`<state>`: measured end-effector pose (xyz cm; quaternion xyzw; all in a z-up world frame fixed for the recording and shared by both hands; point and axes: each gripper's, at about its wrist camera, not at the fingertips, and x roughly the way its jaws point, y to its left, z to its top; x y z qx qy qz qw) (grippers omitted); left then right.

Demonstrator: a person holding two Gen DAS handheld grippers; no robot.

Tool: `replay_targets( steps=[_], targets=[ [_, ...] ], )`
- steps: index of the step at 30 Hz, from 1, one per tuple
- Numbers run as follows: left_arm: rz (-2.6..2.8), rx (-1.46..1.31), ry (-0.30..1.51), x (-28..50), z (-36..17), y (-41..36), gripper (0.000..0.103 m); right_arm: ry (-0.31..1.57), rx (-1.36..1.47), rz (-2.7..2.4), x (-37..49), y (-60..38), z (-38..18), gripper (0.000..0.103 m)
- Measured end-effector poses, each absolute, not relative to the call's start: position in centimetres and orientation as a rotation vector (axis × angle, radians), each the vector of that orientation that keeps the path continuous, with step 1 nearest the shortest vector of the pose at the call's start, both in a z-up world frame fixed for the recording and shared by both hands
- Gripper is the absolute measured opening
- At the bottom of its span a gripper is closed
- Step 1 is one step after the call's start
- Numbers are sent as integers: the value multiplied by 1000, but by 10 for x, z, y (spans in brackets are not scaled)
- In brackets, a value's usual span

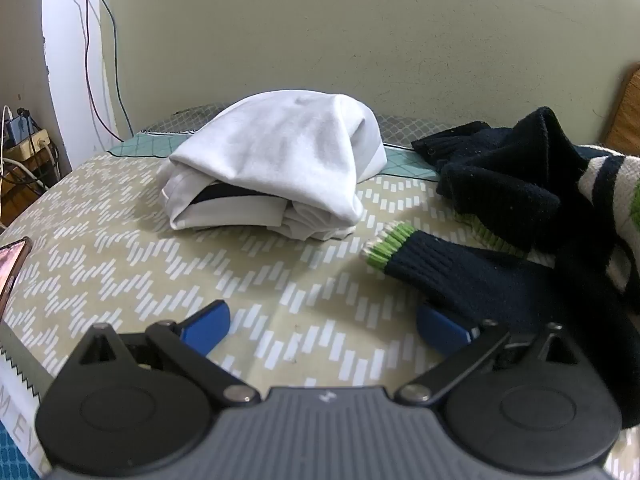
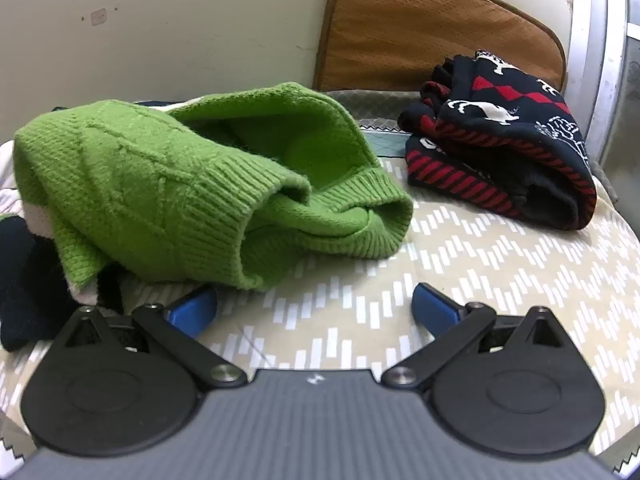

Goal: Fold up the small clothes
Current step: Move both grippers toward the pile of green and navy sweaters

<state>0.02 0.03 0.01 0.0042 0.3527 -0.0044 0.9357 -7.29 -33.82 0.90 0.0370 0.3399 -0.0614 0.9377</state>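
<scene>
Partly cropped, the green sweater (image 2: 192,184) lies beyond both grippers' spread, empty jaws.

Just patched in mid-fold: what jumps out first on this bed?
The crumpled bright green knitted sweater fills the left half of the right wrist view, unfolded. Beyond it on the right lies a folded navy and red patterned knit. In the left wrist view, a folded white cloth bundle sits centre, with a rumpled navy knit with a green-striped cuff to its right.
</scene>
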Motion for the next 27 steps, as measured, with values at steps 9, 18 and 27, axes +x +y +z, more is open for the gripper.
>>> replay_targets(
  steps=[9, 18, 27],
  targets=[
    [-86, 44, 733, -1, 4, 9, 103, 594, 168, -61, -97, -318, 8, 103],
    [-108, 25, 714, -12, 4, 15, 103, 580, 157, 138, -109, -265, 28, 72],
    [-133, -40, 702, -12, 6, 24, 103, 616, 340, 164, -64, -259, 25, 34]
  ],
)
